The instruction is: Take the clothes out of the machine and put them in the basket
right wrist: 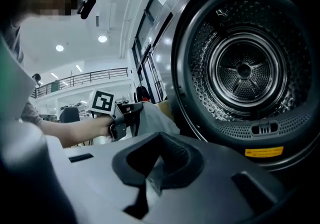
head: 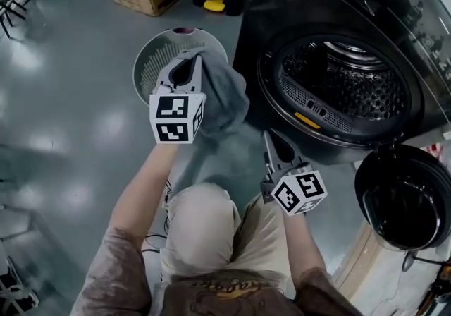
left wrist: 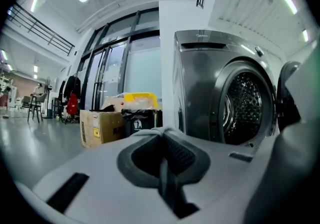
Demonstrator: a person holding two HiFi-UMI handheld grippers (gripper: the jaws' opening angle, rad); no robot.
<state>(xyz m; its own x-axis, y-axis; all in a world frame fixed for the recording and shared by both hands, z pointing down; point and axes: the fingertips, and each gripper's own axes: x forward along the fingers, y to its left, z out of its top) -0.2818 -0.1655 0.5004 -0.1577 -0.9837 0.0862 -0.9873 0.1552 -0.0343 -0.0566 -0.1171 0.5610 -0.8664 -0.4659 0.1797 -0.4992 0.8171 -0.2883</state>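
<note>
The left gripper (head: 192, 68) is up high, and its fingers are shut tight on a grey cloth (head: 224, 99). The cloth is out of the machine (head: 282, 4). It hangs down long and loose from the fingers, toward the floor.

The round basket (head: 149, 61) sits on the floor right under the left gripper, a little past its tips. Most of the cloth hangs by the side of the basket that is near the machine, not over the middle. So the cloth has to go a bit farther from the machine and then down, and I think the left hand should do it, as it is much nearer to the basket.

The right gripper (head: 271, 142) is lower, near the open drum (head: 345, 82), and it points at the machine. Its fingers are together. A pale bit shows between them. It may be an edge of the cloth, but I cannot tell for sure.

No clothes show in the part of the drum that can be seen. The round door (head: 402, 195) hangs wide open.
</note>
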